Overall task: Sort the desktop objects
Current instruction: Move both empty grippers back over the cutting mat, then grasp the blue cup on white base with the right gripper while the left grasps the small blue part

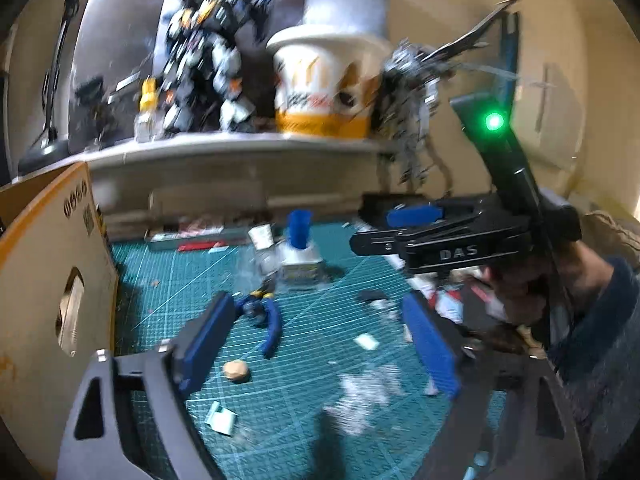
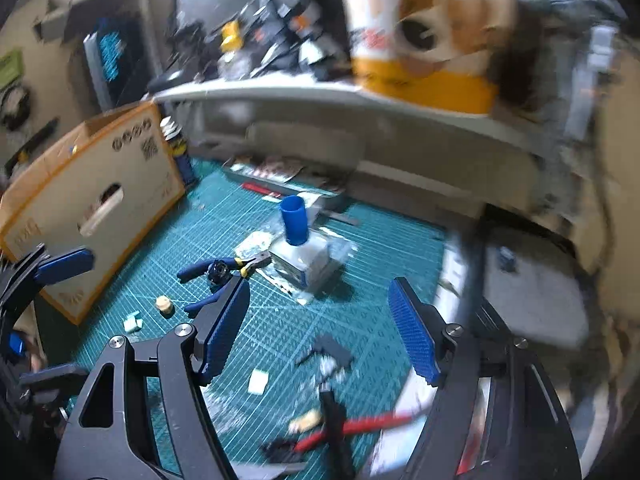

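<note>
You're holding left gripper (image 1: 320,336) with jaws apart, nothing between pads, over teal cutting mat (image 1: 320,420). Right gripper (image 2: 320,328) also gaping, empty. Blue-handled nippers (image 2: 218,276) lying just ahead, touching foil packet under blue-capped glue bottle (image 2: 300,248). Small tan cork (image 1: 237,371) sitting near left pad. Risks: you're working in blur, so misjudging reach likely; closing on nippers could drag foil and tip bottle; grippers crowding each other; scattered scraps sliding under pads; cardboard box (image 1: 44,280) wall close to left finger.
</note>
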A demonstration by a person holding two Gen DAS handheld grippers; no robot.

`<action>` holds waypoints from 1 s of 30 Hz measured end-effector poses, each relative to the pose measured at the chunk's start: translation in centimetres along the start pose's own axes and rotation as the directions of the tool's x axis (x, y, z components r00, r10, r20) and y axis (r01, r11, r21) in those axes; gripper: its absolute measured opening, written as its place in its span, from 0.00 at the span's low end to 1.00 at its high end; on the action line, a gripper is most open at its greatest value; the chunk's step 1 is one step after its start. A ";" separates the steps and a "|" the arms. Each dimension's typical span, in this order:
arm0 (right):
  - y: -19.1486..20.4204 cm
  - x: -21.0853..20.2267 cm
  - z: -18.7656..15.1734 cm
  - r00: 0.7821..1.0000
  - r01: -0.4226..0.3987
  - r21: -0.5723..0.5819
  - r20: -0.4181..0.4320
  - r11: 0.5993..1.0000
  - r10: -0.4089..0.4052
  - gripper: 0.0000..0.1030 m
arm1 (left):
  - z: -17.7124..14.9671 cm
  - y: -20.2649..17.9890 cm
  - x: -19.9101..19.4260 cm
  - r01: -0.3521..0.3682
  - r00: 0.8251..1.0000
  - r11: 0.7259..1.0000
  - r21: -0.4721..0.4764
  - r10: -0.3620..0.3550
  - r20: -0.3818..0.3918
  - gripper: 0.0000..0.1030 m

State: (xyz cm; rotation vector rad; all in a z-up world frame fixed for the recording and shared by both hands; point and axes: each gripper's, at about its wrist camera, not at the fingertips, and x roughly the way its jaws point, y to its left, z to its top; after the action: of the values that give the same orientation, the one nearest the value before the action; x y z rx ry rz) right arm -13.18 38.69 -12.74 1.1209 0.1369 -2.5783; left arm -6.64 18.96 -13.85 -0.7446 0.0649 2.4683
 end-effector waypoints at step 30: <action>1.3 9.5 1.5 0.989 -0.109 -0.195 -0.120 0.975 0.087 0.52 | -0.2 5.0 10.2 -0.029 0.948 0.993 -0.115 -0.010 -0.319 0.32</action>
State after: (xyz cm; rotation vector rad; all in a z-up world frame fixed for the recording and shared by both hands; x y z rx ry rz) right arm -19.87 34.68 -18.52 1.1638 0.3507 -2.3554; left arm -16.19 19.77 -19.91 -1.1939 0.0420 2.3533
